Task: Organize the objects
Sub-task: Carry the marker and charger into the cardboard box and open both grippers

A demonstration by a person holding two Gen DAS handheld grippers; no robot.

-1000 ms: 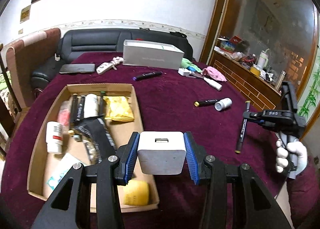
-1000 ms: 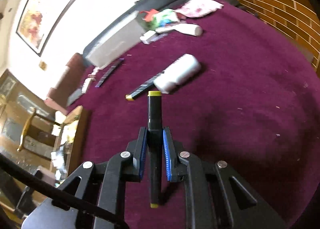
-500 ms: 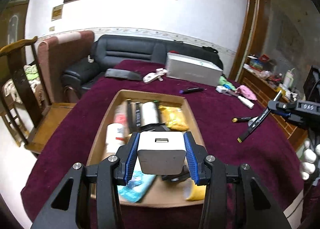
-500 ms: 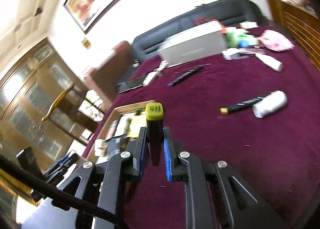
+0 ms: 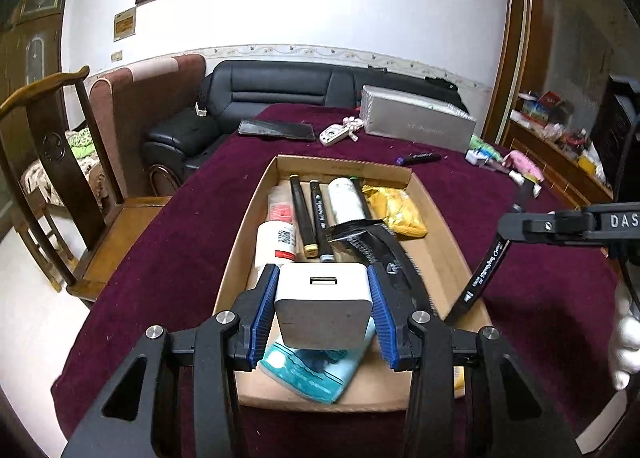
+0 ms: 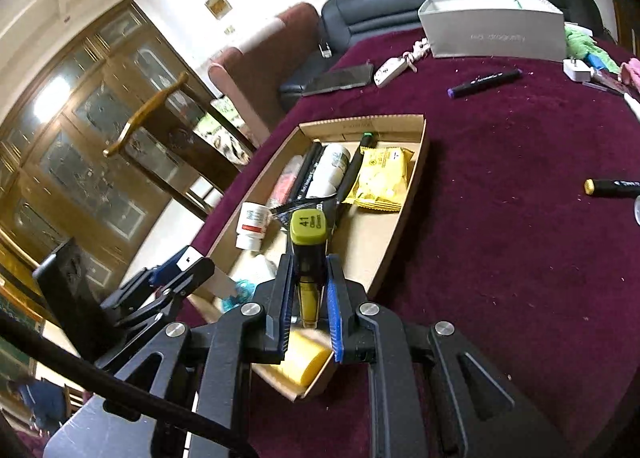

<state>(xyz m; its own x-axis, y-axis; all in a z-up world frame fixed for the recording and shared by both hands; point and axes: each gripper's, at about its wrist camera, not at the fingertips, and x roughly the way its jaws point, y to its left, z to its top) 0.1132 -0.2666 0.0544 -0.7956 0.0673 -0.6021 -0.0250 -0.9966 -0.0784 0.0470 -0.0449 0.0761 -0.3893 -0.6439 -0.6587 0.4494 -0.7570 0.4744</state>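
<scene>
Two hand-held black tongs with blue pads hover over a shallow cardboard tray (image 5: 440, 242) on a worktop (image 5: 192, 226) draped in dark maroon cloth. The left tongs (image 5: 322, 312) clench a white USB charger block (image 5: 322, 308) squarely between both pads, its port facing forward, above the tray's near end and a pale blue packet (image 5: 308, 372). The right tongs (image 6: 307, 298) are clamped tight on a black marker (image 6: 309, 254) with an olive-yellow cap marked 41; the marker pokes forward and slants down past the pads, over the tray's near right corner. In the tray lie markers, a white bottle (image 5: 347, 200), a yellow snack pack (image 5: 394, 210) and a black pouch (image 5: 376, 250). A purple-tipped marker (image 6: 484, 83) lies loose on the cloth beyond.
</scene>
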